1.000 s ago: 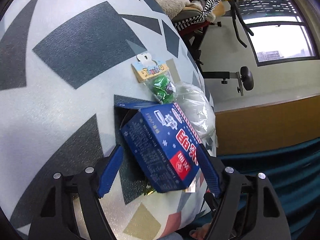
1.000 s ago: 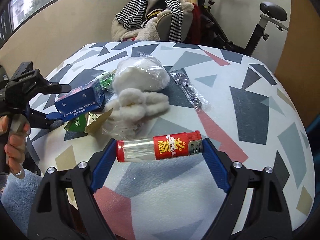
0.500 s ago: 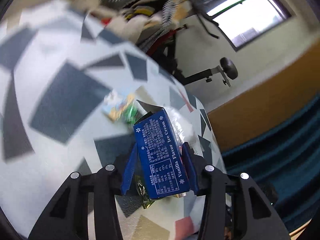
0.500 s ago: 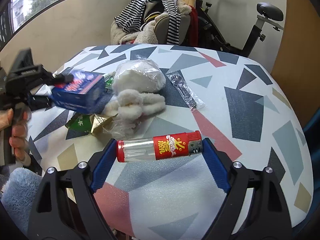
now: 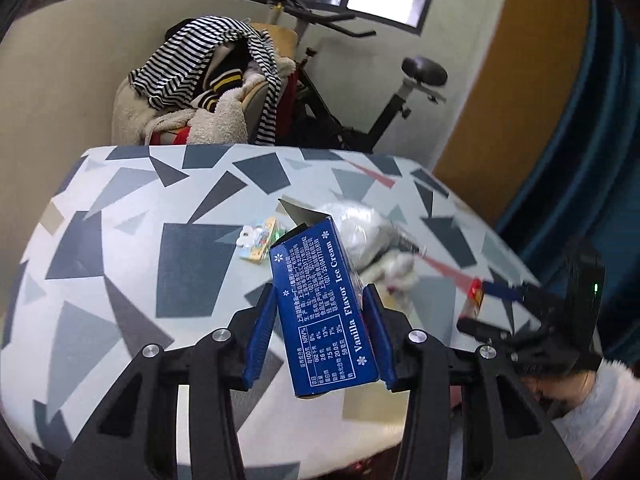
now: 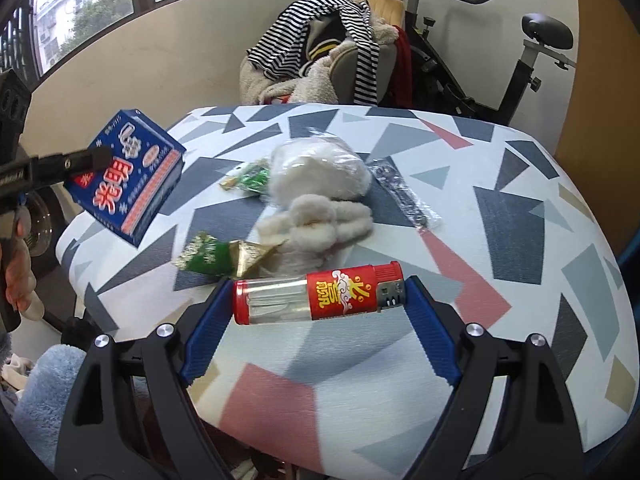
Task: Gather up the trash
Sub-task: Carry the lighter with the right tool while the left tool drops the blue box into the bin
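A lived-in home room: clothes heaped on a chair [image 6: 320,44], an exercise bike [image 6: 520,48], patterned table [image 6: 520,208].

The ice cream box [image 5: 325,312] is dark blue with white print; the lighter [image 6: 318,294] is red and clear; the tabletop [image 6: 520,240] shows grey, navy and red triangles on white

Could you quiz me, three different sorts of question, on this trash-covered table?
1. True or false: the left gripper holds the blue cardboard ice-cream box clear of the patterned table.
2. What does the right gripper hold? A) red plastic lighter B) green foil wrapper
3. Fill in: the white fluffy bundle lies on the ____.

Key: 1 true; 2 A; 3 table.
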`<state>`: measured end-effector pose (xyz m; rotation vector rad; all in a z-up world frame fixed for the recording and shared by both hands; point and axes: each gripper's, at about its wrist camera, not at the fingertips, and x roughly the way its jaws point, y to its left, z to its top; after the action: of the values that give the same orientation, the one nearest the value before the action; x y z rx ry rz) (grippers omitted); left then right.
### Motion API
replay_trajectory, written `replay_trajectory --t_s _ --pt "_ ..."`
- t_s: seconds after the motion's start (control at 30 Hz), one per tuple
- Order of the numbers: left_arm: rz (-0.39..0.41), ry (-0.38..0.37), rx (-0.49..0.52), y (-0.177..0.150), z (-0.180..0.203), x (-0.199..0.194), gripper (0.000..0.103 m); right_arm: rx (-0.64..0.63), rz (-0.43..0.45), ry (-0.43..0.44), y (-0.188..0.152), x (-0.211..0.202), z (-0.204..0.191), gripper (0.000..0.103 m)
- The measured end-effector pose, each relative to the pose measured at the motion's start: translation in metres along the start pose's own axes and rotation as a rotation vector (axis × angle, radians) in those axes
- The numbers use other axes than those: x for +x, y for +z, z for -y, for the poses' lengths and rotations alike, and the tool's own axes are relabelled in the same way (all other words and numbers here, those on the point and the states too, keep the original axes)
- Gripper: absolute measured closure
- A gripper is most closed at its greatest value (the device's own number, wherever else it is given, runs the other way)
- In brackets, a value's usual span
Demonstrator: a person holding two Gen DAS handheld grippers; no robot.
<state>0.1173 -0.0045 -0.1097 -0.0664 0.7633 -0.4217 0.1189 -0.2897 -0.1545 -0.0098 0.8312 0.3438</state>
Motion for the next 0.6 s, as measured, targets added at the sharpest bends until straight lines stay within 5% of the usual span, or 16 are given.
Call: replay_trajectory --t_s 0.37,0.6 --pt "-0.011 0.048 0.115 -0.031 0.028 -0.036 0.060 -0.012 0.013 0.029 -0.012 -0.018 -0.024 0.019" --pt "-0.011 -0.005 0.122 -0.060 0.044 -0.056 0.060 -0.005 0.011 0.056 -0.028 -0.033 -0.033 0.019"
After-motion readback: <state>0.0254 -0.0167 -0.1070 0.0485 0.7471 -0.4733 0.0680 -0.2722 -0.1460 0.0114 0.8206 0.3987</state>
